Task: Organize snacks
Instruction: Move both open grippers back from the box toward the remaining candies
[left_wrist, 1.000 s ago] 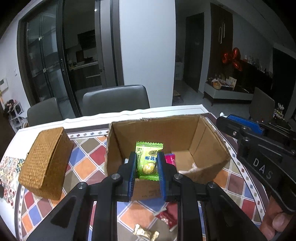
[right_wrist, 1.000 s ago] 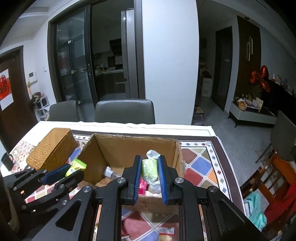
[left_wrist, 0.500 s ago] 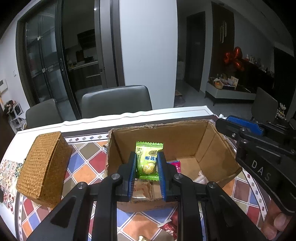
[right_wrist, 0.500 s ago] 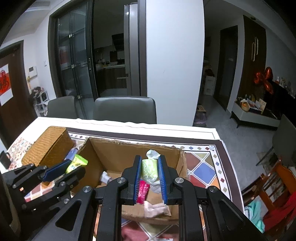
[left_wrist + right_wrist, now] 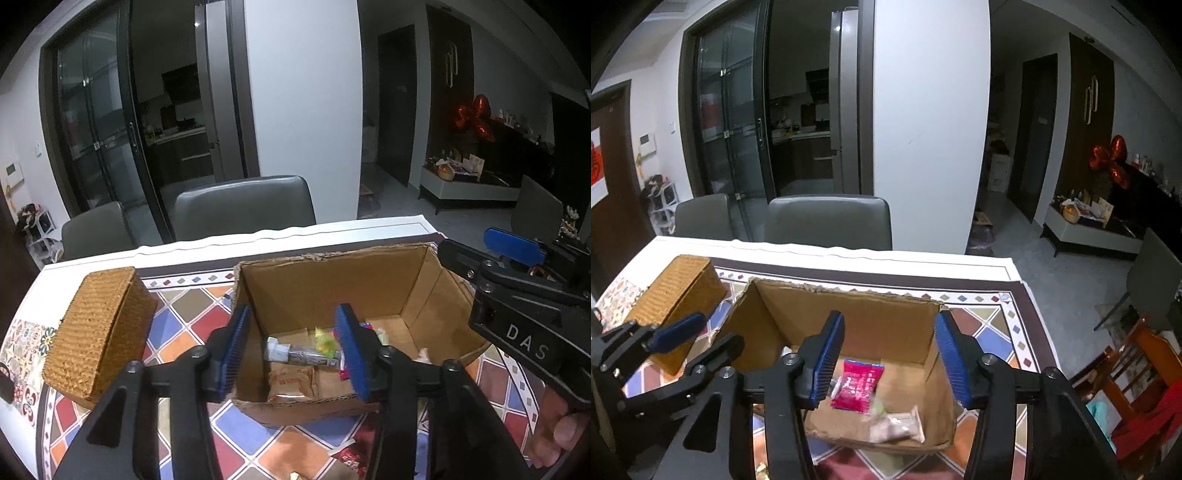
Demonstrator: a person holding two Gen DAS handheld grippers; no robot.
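1. While both grippers hang over it, the cardboard box (image 5: pixel 332 288) stands open-topped on the patterned tablecloth (image 5: pixel 184 328), with snack packets lying loose on its floor.
2. In the left wrist view a blurred green packet (image 5: pixel 322 341) shows over a long silver packet (image 5: pixel 303 356), and a brown packet (image 5: pixel 291 382) lies at 6 o'clock of them, against the near wall.
3. In the right wrist view a pink packet (image 5: pixel 857 384) lies flat on the box floor, with a pale wrapped snack (image 5: pixel 897 428) at its 5 o'clock, near the front wall.
4. A woven basket (image 5: pixel 99 332) sits at 9 o'clock of the box, apart from it; its contents cannot be seen.
5. The left gripper (image 5: pixel 291 354) has its jaws parting, blue pads well apart; the green packet shows between them, touching neither pad.
6. The right gripper (image 5: pixel 890 360) also has its jaws parting, the pads gripping nothing; the pink packet shows in the gap below.
7. More wrappers (image 5: pixel 351 461) lie on the cloth at 6 o'clock of the box.
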